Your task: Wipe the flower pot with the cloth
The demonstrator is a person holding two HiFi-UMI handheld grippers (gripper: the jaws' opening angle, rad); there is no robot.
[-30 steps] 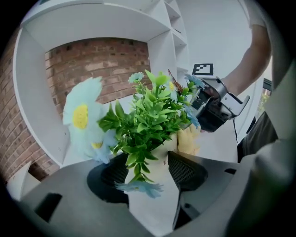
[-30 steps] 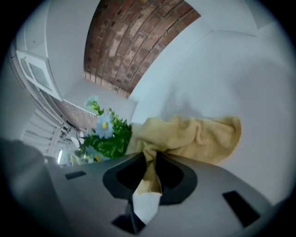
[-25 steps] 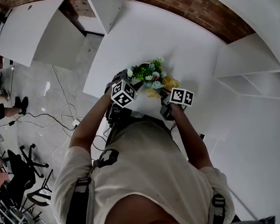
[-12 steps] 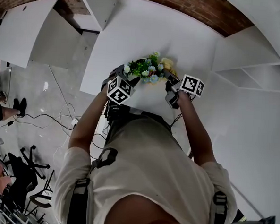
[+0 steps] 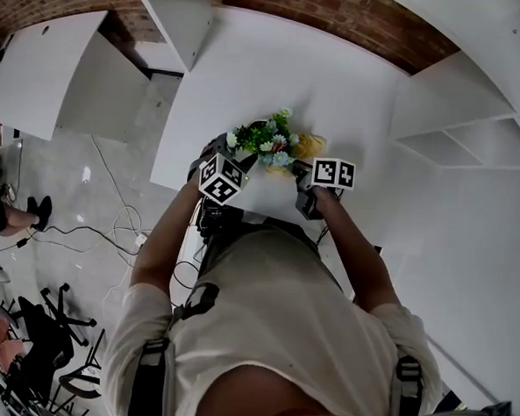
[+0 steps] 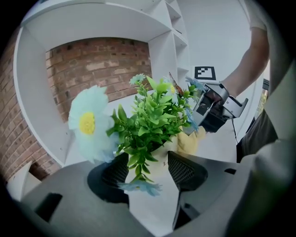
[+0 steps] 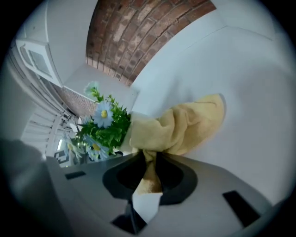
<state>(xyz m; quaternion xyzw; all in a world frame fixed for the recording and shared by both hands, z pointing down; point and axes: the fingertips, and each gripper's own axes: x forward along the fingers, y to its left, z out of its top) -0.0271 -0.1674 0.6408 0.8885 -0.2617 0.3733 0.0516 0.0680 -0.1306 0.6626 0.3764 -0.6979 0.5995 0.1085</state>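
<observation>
A pale flower pot full of green leaves and light blue flowers stands near the front edge of the white table. My left gripper has its jaws spread wide with a pad on each side of the pot; leaves hide the left pad. In the head view the left gripper is at the pot's left. My right gripper is shut on a bunched yellow cloth, which lies against the pot's right side. The cloth and right gripper also show in the head view.
White shelf units stand to the table's right and a brick wall runs behind it. Another white table is at the left. Cables and chairs lie on the floor at the left.
Half a second ago the right gripper and cloth had swung up around the pot's far right side; now they are back near its front right. The left gripper has stayed put.
</observation>
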